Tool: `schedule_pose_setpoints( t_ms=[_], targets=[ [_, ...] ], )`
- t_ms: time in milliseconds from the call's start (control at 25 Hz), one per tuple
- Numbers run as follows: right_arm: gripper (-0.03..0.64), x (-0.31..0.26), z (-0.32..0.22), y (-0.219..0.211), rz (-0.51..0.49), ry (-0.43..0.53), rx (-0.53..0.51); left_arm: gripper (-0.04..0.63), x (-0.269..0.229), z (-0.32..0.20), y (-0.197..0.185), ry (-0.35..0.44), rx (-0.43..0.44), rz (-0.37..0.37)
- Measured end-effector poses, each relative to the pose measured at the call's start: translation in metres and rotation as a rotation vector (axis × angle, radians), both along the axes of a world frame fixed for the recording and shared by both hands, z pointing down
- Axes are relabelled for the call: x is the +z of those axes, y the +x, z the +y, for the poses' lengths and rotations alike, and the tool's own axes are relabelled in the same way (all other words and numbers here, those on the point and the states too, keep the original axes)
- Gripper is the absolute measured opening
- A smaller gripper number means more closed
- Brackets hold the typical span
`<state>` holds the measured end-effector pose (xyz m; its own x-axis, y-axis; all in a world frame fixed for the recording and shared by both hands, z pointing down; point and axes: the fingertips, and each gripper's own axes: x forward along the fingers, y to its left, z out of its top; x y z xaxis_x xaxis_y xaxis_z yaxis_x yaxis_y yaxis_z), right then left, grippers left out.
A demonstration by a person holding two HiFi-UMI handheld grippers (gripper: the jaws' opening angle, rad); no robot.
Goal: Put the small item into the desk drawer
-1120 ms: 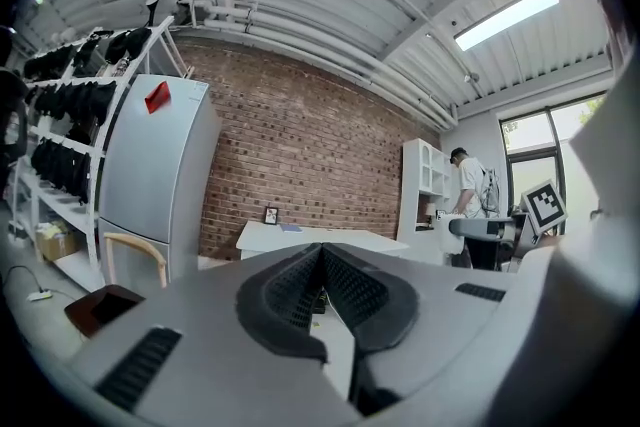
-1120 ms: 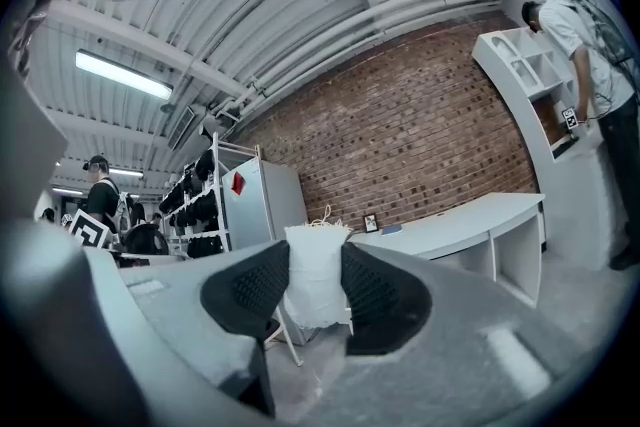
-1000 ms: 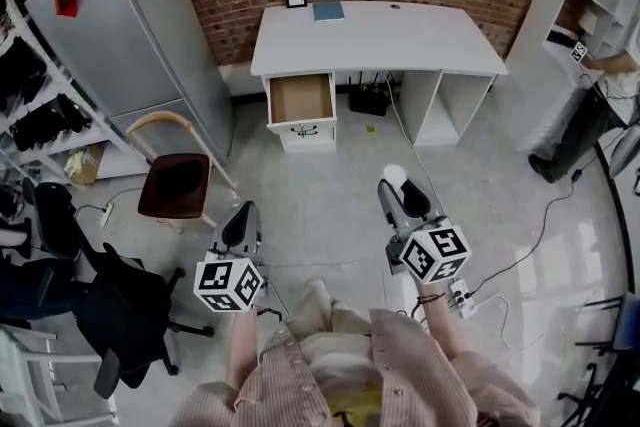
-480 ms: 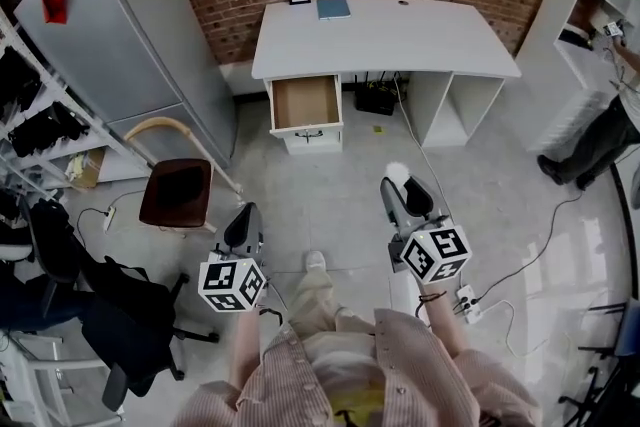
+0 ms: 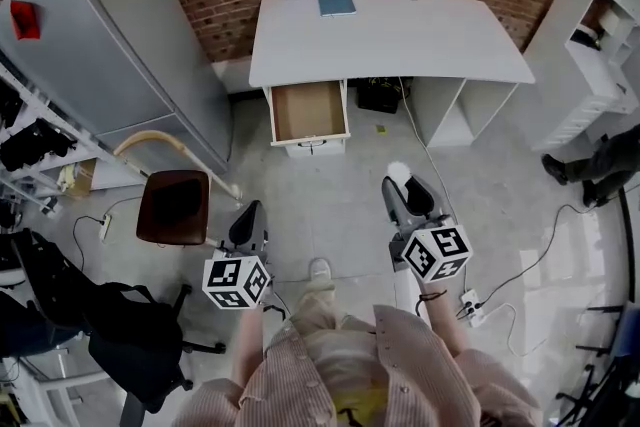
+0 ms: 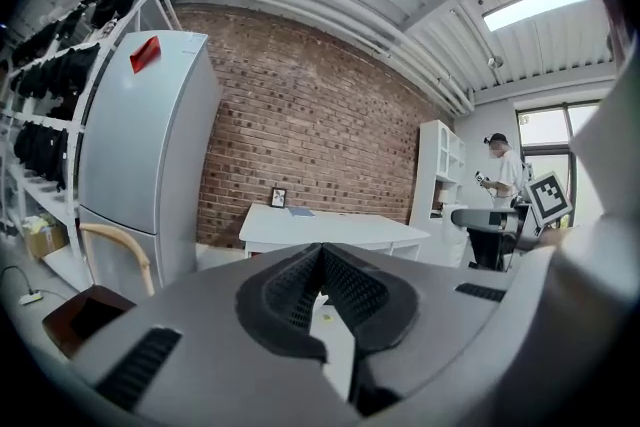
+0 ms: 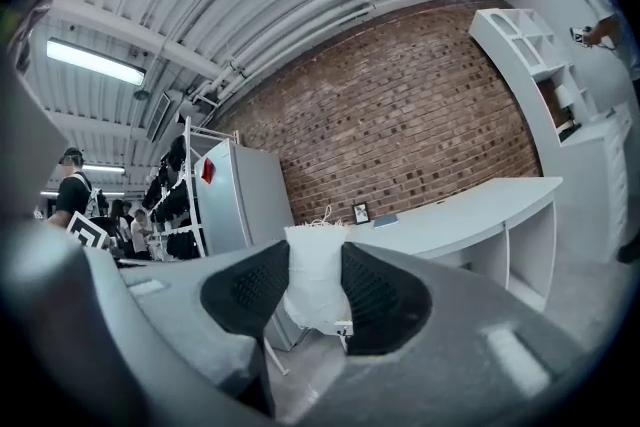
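Note:
My right gripper (image 5: 399, 185) is shut on a small white pouch (image 7: 316, 287), which pokes out past the jaw tips as a white blob (image 5: 397, 173) in the head view. The left gripper (image 5: 246, 221) is shut with nothing between its jaws; its dark pads (image 6: 290, 290) meet at the tip. Ahead stands the white desk (image 5: 440, 40) against the brick wall. Its drawer (image 5: 308, 110) is pulled open on the left side and looks bare inside. Both grippers hang over the floor, well short of the desk.
A grey fridge (image 5: 110, 35) stands left of the desk, with a wooden chair (image 5: 173, 203) and a black office chair (image 5: 130, 345) nearer me. White shelving (image 5: 610, 25) and a person's legs (image 5: 590, 170) are at the right. Cables and a power strip (image 5: 468, 305) lie on the floor.
The desk and open drawer have shifted lower and grown slightly in the head view as I move toward them. Both grippers keep their hold and pose.

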<state>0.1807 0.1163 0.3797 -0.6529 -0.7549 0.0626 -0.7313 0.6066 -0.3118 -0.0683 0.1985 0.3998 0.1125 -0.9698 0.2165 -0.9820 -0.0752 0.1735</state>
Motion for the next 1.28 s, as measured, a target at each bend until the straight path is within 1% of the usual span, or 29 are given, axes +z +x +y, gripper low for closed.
schedule_pose_setpoints(
  t_ms=[160,440,600,760,1120,1280],
  targets=[
    [0.164,0.002,-0.029,-0.015,0.013,-0.011,0.008,-0.002,-0.002,-0.033,-0.020,0.010,0.006,-0.003],
    [0.164,0.014,-0.074,-0.045,0.030,-0.039,0.021,-0.002,0.006,-0.085,-0.049,-0.003,0.031,0.016],
    [0.164,0.018,-0.094,-0.059,0.033,-0.043,0.018,-0.002,0.004,-0.110,-0.062,0.010,0.049,0.011],
    [0.164,0.021,-0.111,-0.070,0.036,-0.041,0.024,-0.002,0.004,-0.129,-0.081,0.017,0.043,0.012],
    [0.164,0.033,-0.145,-0.085,0.062,-0.072,0.010,-0.002,0.012,-0.165,-0.091,0.001,0.052,0.026],
    [0.164,0.040,-0.167,-0.095,0.072,-0.086,-0.009,-0.002,0.020,-0.180,-0.098,-0.019,0.034,0.034]
  ],
)
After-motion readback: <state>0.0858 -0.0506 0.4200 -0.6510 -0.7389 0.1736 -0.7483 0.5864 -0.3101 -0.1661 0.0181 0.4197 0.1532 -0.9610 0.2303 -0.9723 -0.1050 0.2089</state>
